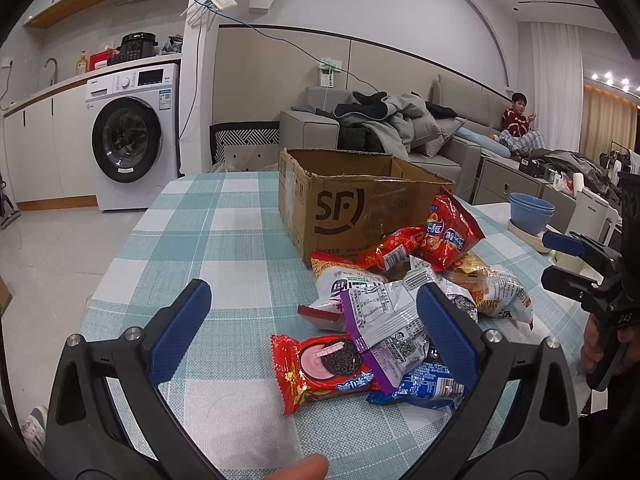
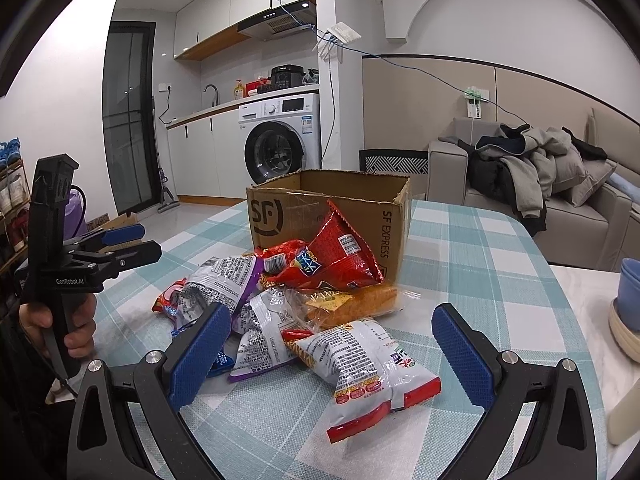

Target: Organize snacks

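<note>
A pile of snack packets lies on the checked tablecloth (image 1: 224,240) in front of an open brown SF cardboard box (image 1: 360,204), which also shows in the right wrist view (image 2: 332,208). My left gripper (image 1: 312,328) is open and empty, with a red Oreo packet (image 1: 320,372) and a silver-purple packet (image 1: 384,328) between its fingers. My right gripper (image 2: 332,352) is open and empty around a white-and-red packet (image 2: 368,372). A red chip bag (image 2: 340,252) leans on the box. The right gripper also shows in the left wrist view (image 1: 560,260), and the left gripper in the right wrist view (image 2: 132,242).
Stacked blue bowls (image 1: 530,210) on a plate stand at the table's right side, also in the right wrist view (image 2: 630,292). A washing machine (image 1: 132,136) and a sofa with clothes (image 1: 384,124) stand beyond the table. A child (image 1: 518,116) sits on the sofa.
</note>
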`<action>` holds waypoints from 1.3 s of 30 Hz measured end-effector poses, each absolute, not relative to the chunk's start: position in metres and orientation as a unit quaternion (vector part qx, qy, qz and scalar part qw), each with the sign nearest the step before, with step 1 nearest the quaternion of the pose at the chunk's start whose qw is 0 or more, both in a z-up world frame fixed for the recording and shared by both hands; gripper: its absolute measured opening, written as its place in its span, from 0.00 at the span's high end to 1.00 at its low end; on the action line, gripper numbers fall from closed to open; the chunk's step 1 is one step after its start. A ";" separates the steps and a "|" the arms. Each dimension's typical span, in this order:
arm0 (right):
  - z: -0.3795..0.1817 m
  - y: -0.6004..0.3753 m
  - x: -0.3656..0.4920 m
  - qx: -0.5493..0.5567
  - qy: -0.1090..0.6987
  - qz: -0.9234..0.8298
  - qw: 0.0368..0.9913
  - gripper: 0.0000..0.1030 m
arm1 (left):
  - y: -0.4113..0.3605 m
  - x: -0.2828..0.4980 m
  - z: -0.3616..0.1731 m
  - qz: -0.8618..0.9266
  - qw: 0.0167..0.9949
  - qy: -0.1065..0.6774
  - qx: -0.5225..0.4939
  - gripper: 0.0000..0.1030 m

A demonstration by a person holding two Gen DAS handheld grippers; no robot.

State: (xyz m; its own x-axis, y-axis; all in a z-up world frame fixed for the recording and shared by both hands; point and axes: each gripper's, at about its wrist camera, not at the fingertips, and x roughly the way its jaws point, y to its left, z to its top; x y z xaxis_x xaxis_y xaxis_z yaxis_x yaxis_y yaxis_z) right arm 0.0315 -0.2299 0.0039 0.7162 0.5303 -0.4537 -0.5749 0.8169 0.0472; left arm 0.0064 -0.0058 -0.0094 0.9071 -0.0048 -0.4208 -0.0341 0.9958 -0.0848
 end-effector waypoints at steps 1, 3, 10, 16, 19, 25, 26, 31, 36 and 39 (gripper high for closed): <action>0.003 -0.230 0.033 -0.049 0.233 0.297 0.925 0.00 | -0.006 0.006 -0.009 0.008 0.975 0.215 -0.045 0.01; 0.002 -0.229 0.038 -0.049 0.244 0.288 0.925 0.00 | -0.001 0.006 -0.010 0.007 0.975 0.217 -0.048 0.01; -0.009 -0.224 0.057 -0.054 0.290 0.273 0.916 0.00 | 0.001 0.014 -0.011 0.010 0.971 0.231 -0.055 0.01; -0.024 -0.217 0.069 -0.095 0.336 0.258 0.901 0.00 | 0.000 0.018 -0.012 -0.002 0.966 0.256 -0.044 0.01; -0.024 -0.221 0.074 -0.085 0.345 0.260 0.898 0.00 | -0.002 0.020 -0.014 -0.010 0.962 0.271 -0.033 0.01; -0.030 -0.222 0.091 -0.081 0.379 0.274 0.880 0.00 | -0.006 0.029 -0.023 -0.035 0.952 0.300 -0.039 0.01; -0.032 -0.222 0.094 -0.083 0.383 0.278 0.877 0.00 | -0.007 0.030 -0.024 -0.038 0.951 0.304 -0.036 0.01; -0.038 -0.222 0.109 -0.084 0.414 0.291 0.858 0.00 | -0.015 0.036 -0.027 -0.036 0.948 0.315 -0.024 0.01; -0.045 -0.214 0.118 -0.100 0.427 0.296 0.849 0.00 | -0.023 0.047 -0.028 -0.050 0.943 0.330 -0.012 0.01; -0.049 -0.208 0.117 -0.113 0.429 0.299 0.845 0.02 | -0.028 0.054 -0.027 -0.070 0.939 0.335 -0.018 0.01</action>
